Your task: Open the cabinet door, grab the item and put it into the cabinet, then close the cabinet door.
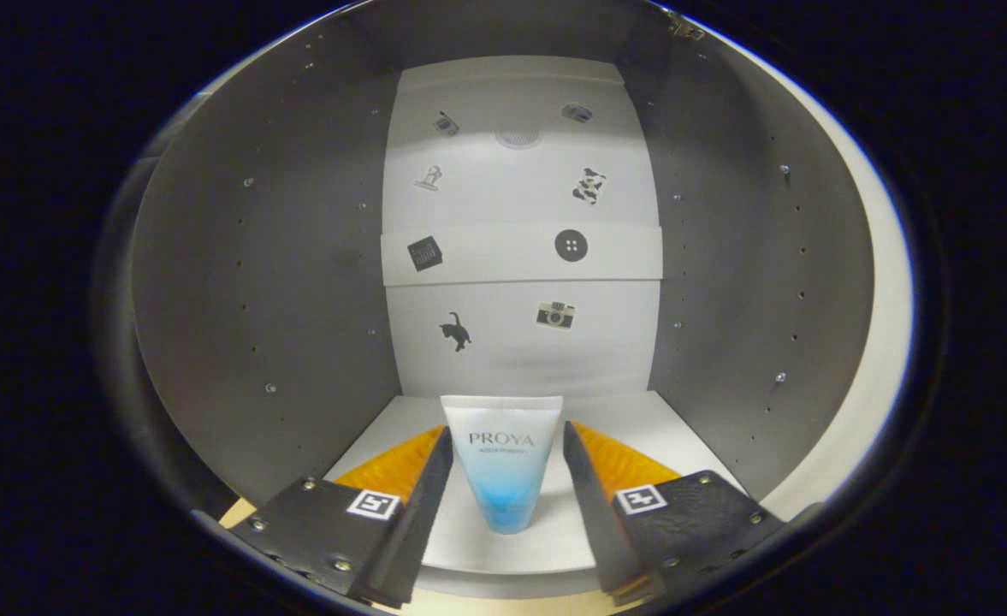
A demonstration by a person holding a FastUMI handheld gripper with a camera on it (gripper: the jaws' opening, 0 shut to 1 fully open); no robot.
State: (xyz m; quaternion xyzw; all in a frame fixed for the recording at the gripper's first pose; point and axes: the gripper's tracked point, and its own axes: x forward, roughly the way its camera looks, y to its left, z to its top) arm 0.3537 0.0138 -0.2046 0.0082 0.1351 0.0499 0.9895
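Tube (503, 462) stands inside the cabinet (255, 282), tongs (503, 470) spread either side, seemingly clear of it — pull back crooked and a finger could topple it.

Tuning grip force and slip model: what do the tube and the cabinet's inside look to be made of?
Tube: likely soft squeezable plastic, satin white fading to translucent blue; flat crimped top. It stands between the open jaws of the gripper, apparently untouched.
Cabinet side walls: matte grey laminated board, probably; rows of drilled shelf-pin holes.
Cabinet floor: smooth white, likely laminate.
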